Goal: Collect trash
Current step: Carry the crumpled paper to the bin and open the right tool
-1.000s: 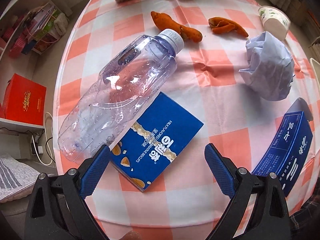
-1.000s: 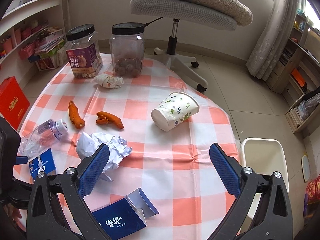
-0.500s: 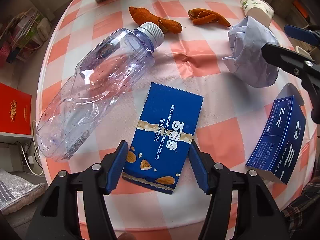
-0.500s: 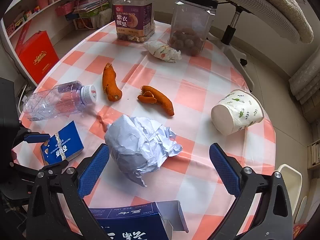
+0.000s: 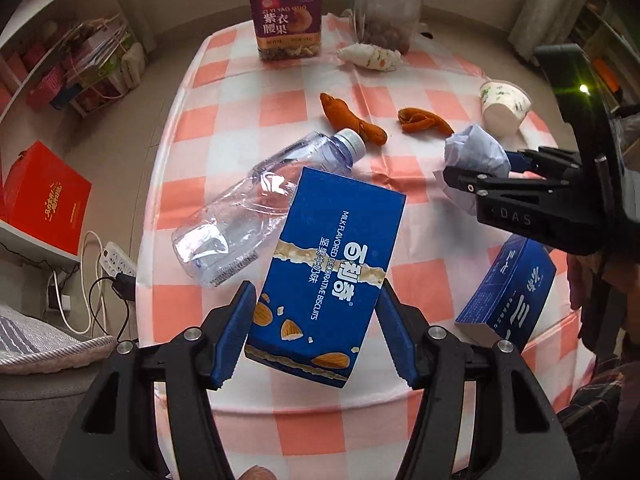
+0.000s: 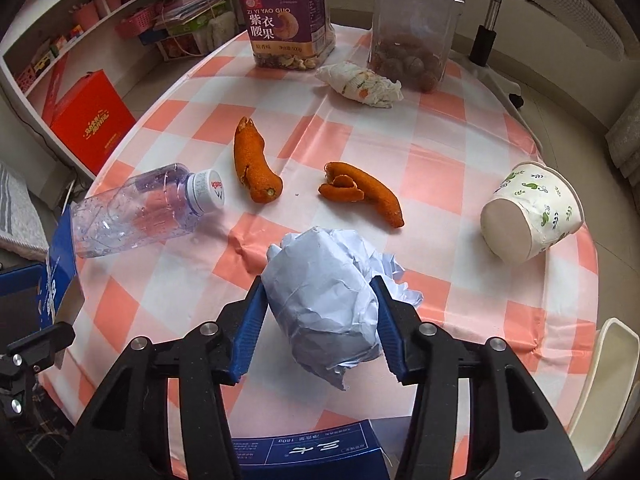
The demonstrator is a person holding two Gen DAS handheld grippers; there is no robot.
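Orange-checked tablecloth covers our table, with shelves beyond its left edge. Our left gripper pinches the blue biscuit box, tilted above the cloth; our right gripper clamps the crumpled paper ball.

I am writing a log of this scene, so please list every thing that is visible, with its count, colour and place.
biscuit box: 1, blue, held up in left gripper
paper ball: 1, white, in right gripper
bottle: 1, clear, lying on table's left side
peels: 2, orange, mid table
cup: 1, white with leaf print, lying on its side at right
blue carton: 1, near table edge
wrapper: 1, white, before the jars
jars: 2, clear, far edge
table: 1, orange-white check cloth
red box: 1, floor at left
left gripper: shut on biscuit box
right gripper: shut on paper ball
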